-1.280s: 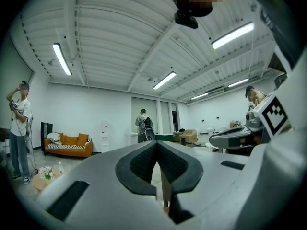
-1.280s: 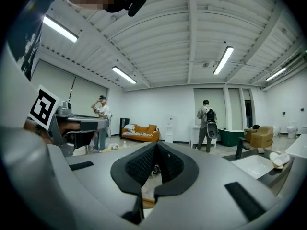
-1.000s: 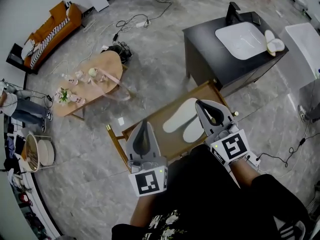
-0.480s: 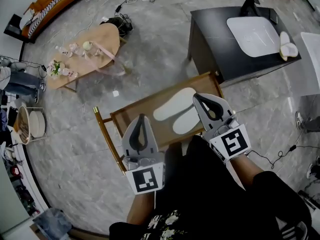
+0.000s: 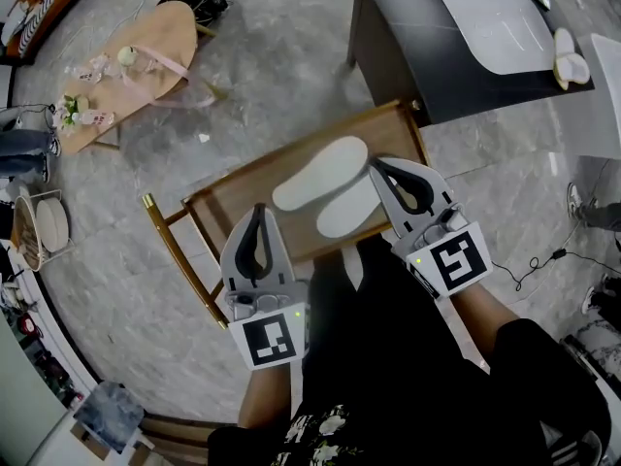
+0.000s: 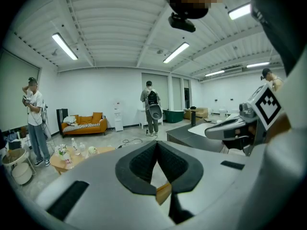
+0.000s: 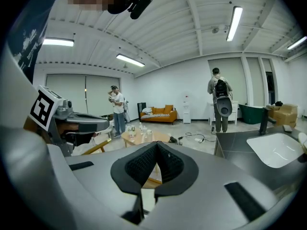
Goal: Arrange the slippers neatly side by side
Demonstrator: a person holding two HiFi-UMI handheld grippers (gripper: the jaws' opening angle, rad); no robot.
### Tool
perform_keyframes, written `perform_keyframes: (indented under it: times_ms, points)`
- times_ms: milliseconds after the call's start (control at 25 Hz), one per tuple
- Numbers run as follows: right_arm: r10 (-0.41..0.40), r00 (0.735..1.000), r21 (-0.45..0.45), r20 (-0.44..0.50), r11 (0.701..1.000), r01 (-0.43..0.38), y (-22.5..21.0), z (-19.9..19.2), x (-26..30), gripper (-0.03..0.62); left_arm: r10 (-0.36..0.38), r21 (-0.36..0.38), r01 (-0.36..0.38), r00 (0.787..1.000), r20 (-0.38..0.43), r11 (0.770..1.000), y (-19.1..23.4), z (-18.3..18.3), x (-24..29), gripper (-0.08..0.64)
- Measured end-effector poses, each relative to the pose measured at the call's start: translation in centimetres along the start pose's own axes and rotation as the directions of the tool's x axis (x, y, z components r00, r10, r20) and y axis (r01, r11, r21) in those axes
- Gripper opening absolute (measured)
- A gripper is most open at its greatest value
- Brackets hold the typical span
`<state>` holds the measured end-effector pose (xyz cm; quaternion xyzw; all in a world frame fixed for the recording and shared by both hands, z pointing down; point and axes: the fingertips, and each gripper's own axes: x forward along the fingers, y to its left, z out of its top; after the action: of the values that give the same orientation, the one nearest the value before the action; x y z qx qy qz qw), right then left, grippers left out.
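Note:
Two white slippers lie soles up on a low wooden stool (image 5: 233, 197) in the head view. The far slipper (image 5: 320, 173) points up and right; the near slipper (image 5: 347, 207) lies beside it, touching it and partly under my right gripper. My left gripper (image 5: 259, 212) hovers over the stool's near left part, shut and empty. My right gripper (image 5: 376, 167) hangs over the near slipper's right end, shut with nothing held. In the left gripper view the shut pads (image 6: 157, 150) meet at the tip. The right gripper view shows its pads (image 7: 156, 150) closed too.
A black counter (image 5: 427, 66) with a white basin (image 5: 495, 27) stands beyond the stool at the upper right. An oval wooden table (image 5: 126, 71) with small items sits at the upper left. People stand farther off in the room (image 6: 152, 108). Cables lie on the tiled floor (image 5: 281, 76).
Both grippers have sunk toward the stool and tipped downward. The stool and slippers now sit higher in the head view, closer under the jaws. Both stay shut.

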<state>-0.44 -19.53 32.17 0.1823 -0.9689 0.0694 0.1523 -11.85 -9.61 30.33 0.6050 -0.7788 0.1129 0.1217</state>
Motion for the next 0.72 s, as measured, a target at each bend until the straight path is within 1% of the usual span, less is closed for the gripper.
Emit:
perform_keyframes:
  times_ms: [200,240,360,400,560,720]
  points:
    - [-0.023,0.999,0.026,-0.046,0.999,0.024,-1.1,-2.7,0.7,-0.008,-0.032,-0.014,0.031,0.997,-0.068,0.999,0.0,-3.1,1.6,0.002]
    - [-0.026,0.998,0.035,-0.057,0.999,0.028,-1.2,-3.4,0.8,-0.008,-0.039,-0.028,0.037,0.996,-0.079,0.999,-0.1,-3.7,1.9,0.002]
    - [-0.023,0.996,0.055,-0.089,0.998,0.028,-1.4,-5.5,0.9,-0.008,-0.055,-0.112,0.043,0.993,-0.108,0.993,-0.2,-5.5,2.8,0.002]
    - [-0.022,0.995,0.064,-0.098,0.998,0.029,-1.4,-6.3,1.1,-0.008,-0.057,-0.126,0.042,0.991,-0.119,0.991,-0.2,-6.1,3.1,0.002]
    - [-0.012,0.991,0.115,-0.131,0.993,0.027,-0.7,-9.0,1.6,-0.008,-0.073,-0.106,0.055,0.983,-0.167,0.993,-0.6,-8.6,3.9,0.002]
    - [0.006,0.985,0.143,-0.174,0.990,0.020,-0.1,-11.1,1.9,-0.008,-0.085,-0.155,0.051,0.972,-0.218,0.987,-0.8,-11.1,4.8,0.003]
